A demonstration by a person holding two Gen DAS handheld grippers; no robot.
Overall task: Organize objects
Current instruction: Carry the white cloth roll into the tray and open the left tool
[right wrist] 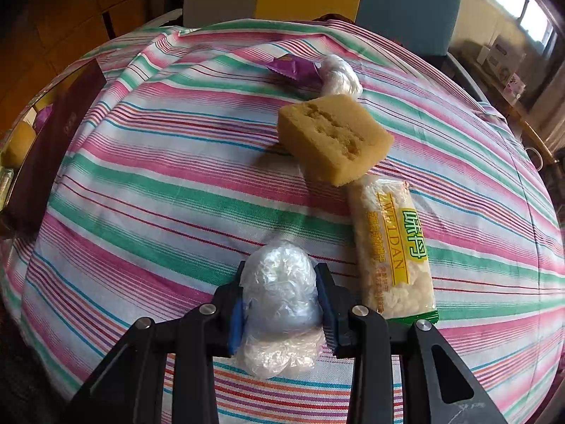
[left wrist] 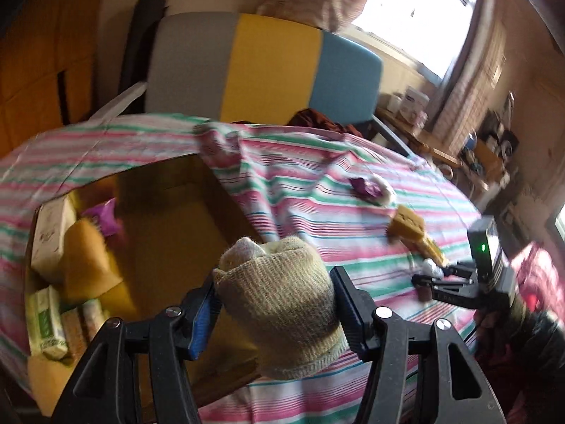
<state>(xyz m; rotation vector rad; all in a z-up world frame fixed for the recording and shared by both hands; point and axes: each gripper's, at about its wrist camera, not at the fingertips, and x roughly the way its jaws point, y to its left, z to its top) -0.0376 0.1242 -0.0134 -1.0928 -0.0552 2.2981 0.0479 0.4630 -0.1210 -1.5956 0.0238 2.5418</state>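
Left tongs [left wrist: 279, 304] clamped on a rolled beige sock [left wrist: 279, 304], lower centre of the left wrist view, held over the near edge of an open cardboard box [left wrist: 183, 212] at centre left. The box holds a yellow sponge [left wrist: 84, 265], a purple wrapper [left wrist: 104, 217] and small cartons [left wrist: 47, 321]. Right tongs [right wrist: 282, 304] clenched on a clear plastic wad [right wrist: 279, 296], lower centre of the right wrist view, low over the striped cloth [right wrist: 159, 183] covering the tabletop. Just right of the wad lies a rice snack bar [right wrist: 392, 251]; a tan sponge [right wrist: 335, 141] overlaps its far end. Further up, a purple packet [right wrist: 293, 69] touches a white plastic knot [right wrist: 339, 76]. A dark red box wall [right wrist: 53, 148] stands at left edge.
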